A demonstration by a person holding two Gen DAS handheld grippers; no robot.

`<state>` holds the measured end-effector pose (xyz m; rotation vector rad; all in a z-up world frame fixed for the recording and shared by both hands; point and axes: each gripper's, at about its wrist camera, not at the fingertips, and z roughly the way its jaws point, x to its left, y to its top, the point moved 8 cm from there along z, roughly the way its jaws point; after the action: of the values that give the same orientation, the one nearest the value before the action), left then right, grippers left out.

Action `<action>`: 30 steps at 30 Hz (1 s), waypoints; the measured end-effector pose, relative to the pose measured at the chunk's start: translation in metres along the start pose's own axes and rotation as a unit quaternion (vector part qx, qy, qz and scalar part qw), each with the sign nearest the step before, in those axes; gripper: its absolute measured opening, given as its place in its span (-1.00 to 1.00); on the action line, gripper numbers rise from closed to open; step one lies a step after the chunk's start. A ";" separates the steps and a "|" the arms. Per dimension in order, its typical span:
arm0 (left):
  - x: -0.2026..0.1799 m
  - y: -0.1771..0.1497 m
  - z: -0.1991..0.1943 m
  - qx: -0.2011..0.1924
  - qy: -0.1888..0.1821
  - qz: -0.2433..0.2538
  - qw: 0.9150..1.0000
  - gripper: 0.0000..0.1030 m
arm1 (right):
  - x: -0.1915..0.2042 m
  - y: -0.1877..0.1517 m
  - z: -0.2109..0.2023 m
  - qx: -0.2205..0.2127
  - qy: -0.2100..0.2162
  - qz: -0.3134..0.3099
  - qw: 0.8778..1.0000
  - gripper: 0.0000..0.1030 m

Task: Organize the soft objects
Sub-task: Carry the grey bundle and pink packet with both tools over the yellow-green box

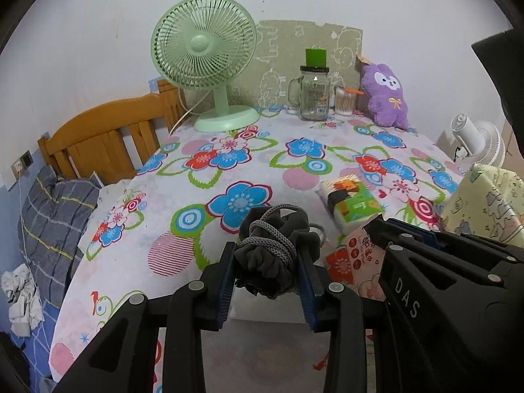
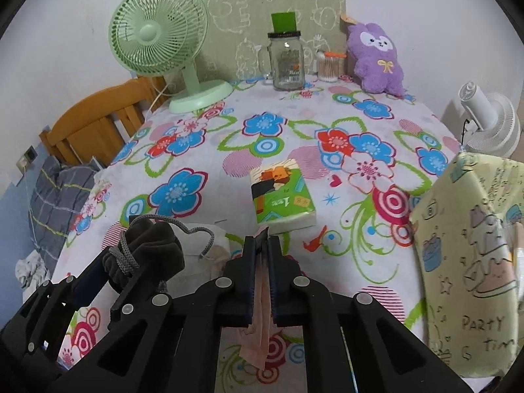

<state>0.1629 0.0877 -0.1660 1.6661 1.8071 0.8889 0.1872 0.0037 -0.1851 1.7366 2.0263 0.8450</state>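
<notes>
My left gripper [image 1: 267, 255] is shut on a dark grey drawstring pouch [image 1: 275, 245] bunched with its grey cord, held above the floral table near its front edge; the pouch also shows in the right wrist view [image 2: 147, 249]. My right gripper [image 2: 263, 239] is shut on a thin pink tissue pack [image 2: 260, 311], which also shows in the left wrist view [image 1: 360, 255], pink and orange. A green tissue pack [image 2: 281, 193] lies on the table just ahead of the right gripper. A purple plush toy [image 2: 375, 59] leans at the back right.
A green fan [image 2: 160, 39] stands back left, a glass mug jar [image 2: 288, 62] and a cotton swab box [image 2: 329, 67] at the back. A yellow patterned bag [image 2: 471, 262] stands at right. A white fan [image 2: 491, 121] is beyond it. A wooden bed frame [image 1: 104, 137] lies left.
</notes>
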 end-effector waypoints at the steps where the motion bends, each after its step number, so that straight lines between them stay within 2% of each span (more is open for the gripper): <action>1: -0.001 0.001 -0.003 -0.003 0.000 0.000 1.000 -0.32 | -0.001 0.000 -0.002 -0.002 0.000 0.000 1.000 -0.81; 30: -0.040 0.051 -0.077 -0.070 -0.016 0.007 0.997 -0.33 | -0.025 0.040 -0.099 -0.081 -0.003 -0.005 0.997 -0.81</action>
<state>0.1427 0.0403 -0.0798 1.5964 1.6738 0.9667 0.1628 -0.0395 -0.0873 1.6371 1.9047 0.9708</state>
